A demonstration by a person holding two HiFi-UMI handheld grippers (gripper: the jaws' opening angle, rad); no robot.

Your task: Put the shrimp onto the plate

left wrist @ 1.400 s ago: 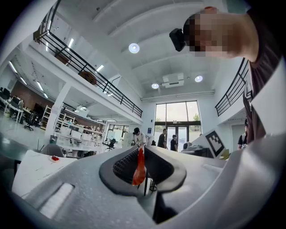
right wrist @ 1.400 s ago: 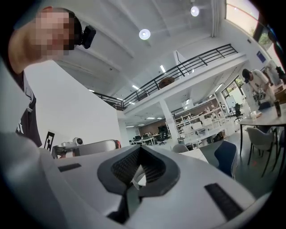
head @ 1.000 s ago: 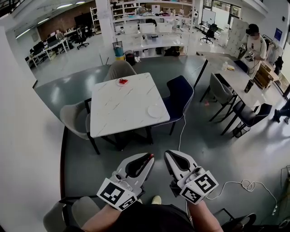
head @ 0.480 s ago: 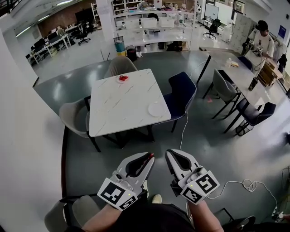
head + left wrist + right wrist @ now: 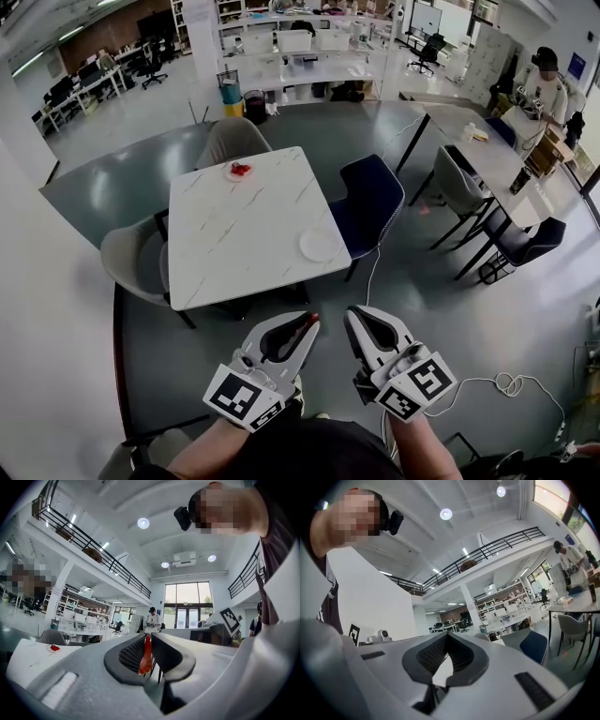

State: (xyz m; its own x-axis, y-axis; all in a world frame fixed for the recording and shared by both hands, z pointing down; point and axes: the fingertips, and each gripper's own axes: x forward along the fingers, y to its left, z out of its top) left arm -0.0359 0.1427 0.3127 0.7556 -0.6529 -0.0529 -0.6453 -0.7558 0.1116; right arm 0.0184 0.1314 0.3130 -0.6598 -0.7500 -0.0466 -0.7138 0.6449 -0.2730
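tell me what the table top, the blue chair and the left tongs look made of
Table top: white with thin grey veins, so marble or a marble-look slab.
Blue chair: matt dark blue shell, likely fabric.
Left tongs: smooth matt grey, probably plastic; pads dark and ribbed, perhaps rubber.

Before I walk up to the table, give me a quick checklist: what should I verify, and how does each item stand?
1. Left tool holds the shrimp: ok, jaws shut on it.
2. Right tool free: ok, shut with nothing between its jaws.
3. White plate bare: ok, it sits at the table's near right edge.
4. Plate within reach: not ok, the table stands well ahead.
5. Grip firm enough for walking: cannot tell.
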